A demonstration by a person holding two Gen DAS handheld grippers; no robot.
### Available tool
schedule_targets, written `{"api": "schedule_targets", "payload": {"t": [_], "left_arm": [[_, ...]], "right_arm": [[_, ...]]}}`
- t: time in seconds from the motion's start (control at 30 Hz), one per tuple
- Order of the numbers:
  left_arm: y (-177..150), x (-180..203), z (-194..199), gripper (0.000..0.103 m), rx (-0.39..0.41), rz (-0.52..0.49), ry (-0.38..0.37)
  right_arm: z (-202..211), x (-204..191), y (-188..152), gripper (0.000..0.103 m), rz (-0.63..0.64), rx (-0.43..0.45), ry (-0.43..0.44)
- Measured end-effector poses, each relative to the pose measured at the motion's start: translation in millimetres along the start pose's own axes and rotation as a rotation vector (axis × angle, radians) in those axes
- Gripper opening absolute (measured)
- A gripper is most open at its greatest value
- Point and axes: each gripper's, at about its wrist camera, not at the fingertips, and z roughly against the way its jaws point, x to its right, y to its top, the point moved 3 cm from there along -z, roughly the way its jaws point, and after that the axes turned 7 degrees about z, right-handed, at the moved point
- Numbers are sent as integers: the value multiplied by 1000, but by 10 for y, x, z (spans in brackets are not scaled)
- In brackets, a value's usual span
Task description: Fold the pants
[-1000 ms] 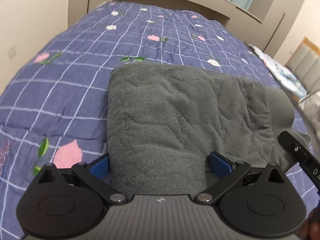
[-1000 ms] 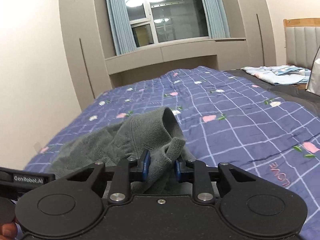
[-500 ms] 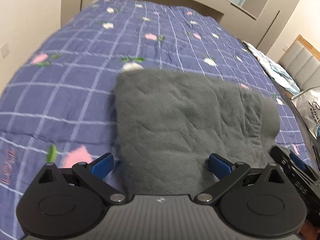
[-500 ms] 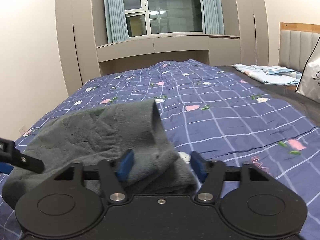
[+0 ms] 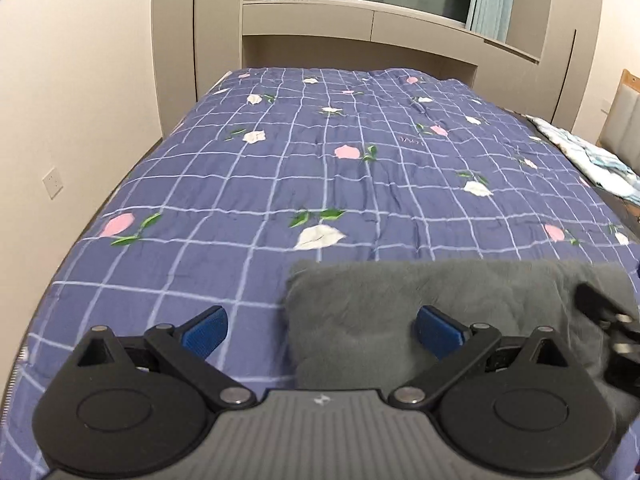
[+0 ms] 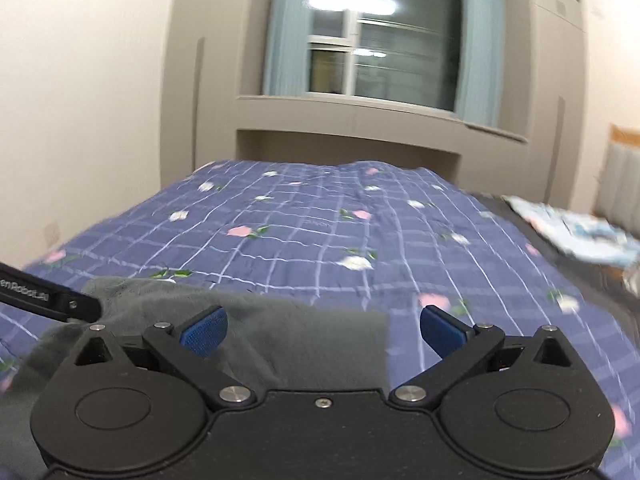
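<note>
The grey fleece pants (image 5: 420, 292) lie folded into a flat rectangle on the blue checked bedspread (image 5: 320, 160). My left gripper (image 5: 320, 330) is open and empty, above the fold's left near corner. My right gripper (image 6: 320, 330) is open and empty, above the fold's right near edge; the pants (image 6: 304, 332) show under it. The right gripper's body shows at the right edge of the left wrist view (image 5: 608, 316). The left gripper's body shows at the left of the right wrist view (image 6: 44, 292).
The bedspread (image 6: 320, 220) runs back to a grey window ledge (image 5: 360, 24) and cabinets. A wall (image 5: 80, 100) borders the bed's left side. Light blue bedding (image 5: 588, 160) and a headboard (image 5: 628, 120) lie at the right.
My right gripper has let go of the pants and opened wide. Both grippers have pulled back and tilted up, so the folded pants now sit low in both views.
</note>
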Motion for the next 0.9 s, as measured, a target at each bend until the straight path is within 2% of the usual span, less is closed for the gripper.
{"api": "schedule_targets", "payload": {"t": [0.1,0.27,0.53,0.9], "left_arm": [[-61,176,-114,102,13,-36,-2],[-182,385,-316,103,13,-82,37],[-176,307,-506,103,-39,-24,11],[-197,314,-512,103,-20,-26,18]], "right_arm": [[-284,-67,41,102,94,-43,-53],[-539,7,-164,102,154,-89,-38],[-821,243,-390,102,-40,-116,94],[-796,272,-432,102,-85,-101,118]]}}
